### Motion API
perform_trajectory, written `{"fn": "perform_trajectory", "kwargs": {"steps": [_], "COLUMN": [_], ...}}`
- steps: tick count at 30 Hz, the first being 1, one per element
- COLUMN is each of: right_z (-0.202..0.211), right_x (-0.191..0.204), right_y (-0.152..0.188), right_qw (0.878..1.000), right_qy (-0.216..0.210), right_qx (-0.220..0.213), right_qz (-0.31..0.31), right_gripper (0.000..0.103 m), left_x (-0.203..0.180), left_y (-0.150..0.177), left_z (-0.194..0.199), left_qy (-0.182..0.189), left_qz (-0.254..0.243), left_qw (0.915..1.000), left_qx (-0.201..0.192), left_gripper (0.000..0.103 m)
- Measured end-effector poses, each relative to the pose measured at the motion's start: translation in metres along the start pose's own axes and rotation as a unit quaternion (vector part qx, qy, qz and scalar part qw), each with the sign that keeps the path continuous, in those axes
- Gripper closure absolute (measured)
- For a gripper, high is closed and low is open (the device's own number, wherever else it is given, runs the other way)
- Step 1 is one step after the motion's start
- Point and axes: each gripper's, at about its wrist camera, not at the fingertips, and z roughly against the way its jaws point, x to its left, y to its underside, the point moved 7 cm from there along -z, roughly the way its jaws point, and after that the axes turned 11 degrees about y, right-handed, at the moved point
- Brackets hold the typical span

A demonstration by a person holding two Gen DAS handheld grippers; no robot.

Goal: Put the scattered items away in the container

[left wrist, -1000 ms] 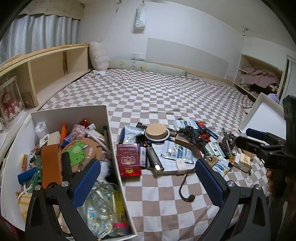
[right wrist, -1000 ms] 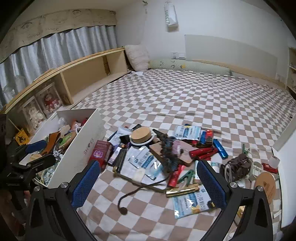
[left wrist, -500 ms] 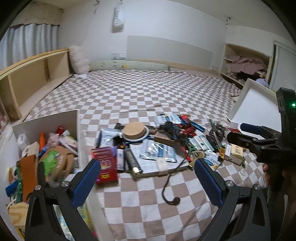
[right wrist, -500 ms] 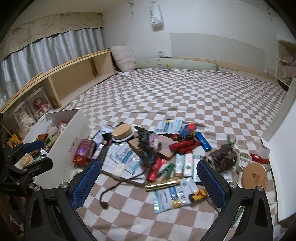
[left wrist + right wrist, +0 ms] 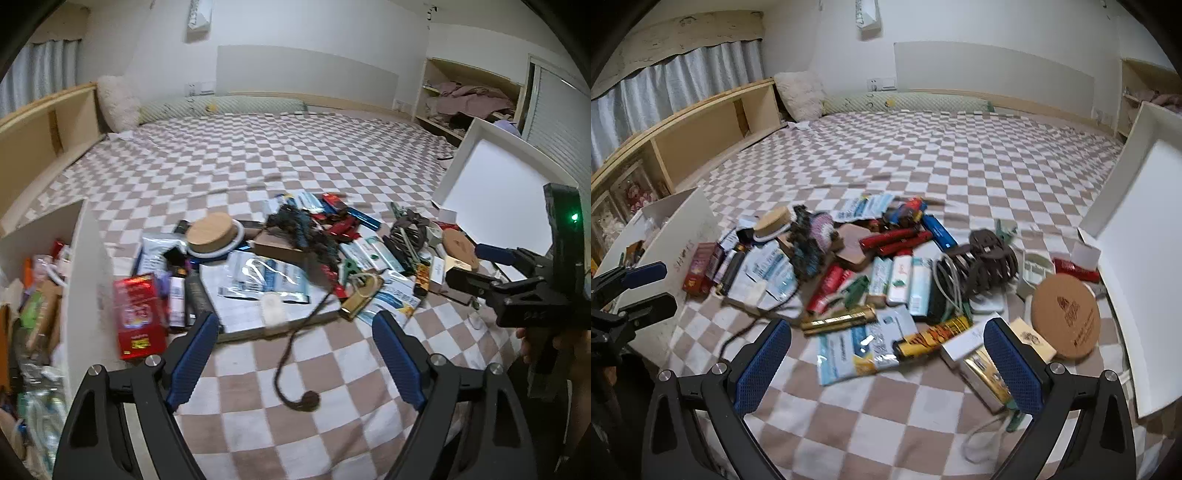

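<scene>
A pile of scattered items lies on the checkered bedspread: a red box (image 5: 138,315), a wooden lid (image 5: 211,230), sachets (image 5: 258,280), a brown hair claw (image 5: 988,254), a cork disc (image 5: 1065,317), a gold tube (image 5: 838,319). The white container (image 5: 86,280), partly filled, stands at the left; it also shows in the right wrist view (image 5: 687,225). My left gripper (image 5: 291,354) is open and empty, over the bedspread in front of the pile. My right gripper (image 5: 886,365) is open and empty, near the pile's right end.
A white box lid (image 5: 1145,258) leans at the right edge of the pile. A wooden shelf unit (image 5: 701,136) runs along the left. A dark cord (image 5: 295,369) trails toward me. Bare bedspread (image 5: 258,147) stretches beyond the pile.
Both grippers have swung to the right. The container has slid to the left edge of the left wrist view; the right wrist view now shows the cork disc and box lid.
</scene>
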Motion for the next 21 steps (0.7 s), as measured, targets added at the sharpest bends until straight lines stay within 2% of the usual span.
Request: {"fn": "perform_trajectory", "kwargs": {"steps": [7,10,13,21], "right_z": [-0.016,-0.023,-0.031,-0.044], "right_x": [-0.022,-0.035,-0.047,-0.068], "right_y": [0.013,0.019,0.025,0.038], "right_qw": [1.000,0.999,0.998,0.995], "right_qy": [0.020,0.039,0.044,0.053], "right_qx": [0.016,0.024,0.032,0.044], "right_qz": [-0.006,-0.019,-0.039,-0.069], "right_gripper": [0.000,0.000,0.000,0.000], "left_x": [-0.031,-0.042,-0.046,-0.046], "left_y": [0.002,0.003,0.004,0.003], "left_z": [-0.033,-0.048,-0.064,-0.098], "left_qy": [0.075,0.104,0.120,0.127], "left_qz": [-0.014,-0.010,-0.002,0.005], "left_qw": [0.9970,0.9942,0.9919,0.9901], "left_qx": [0.015,0.027,0.042,0.061], "left_gripper": [0.043,0.047,0.060,0.061]}}
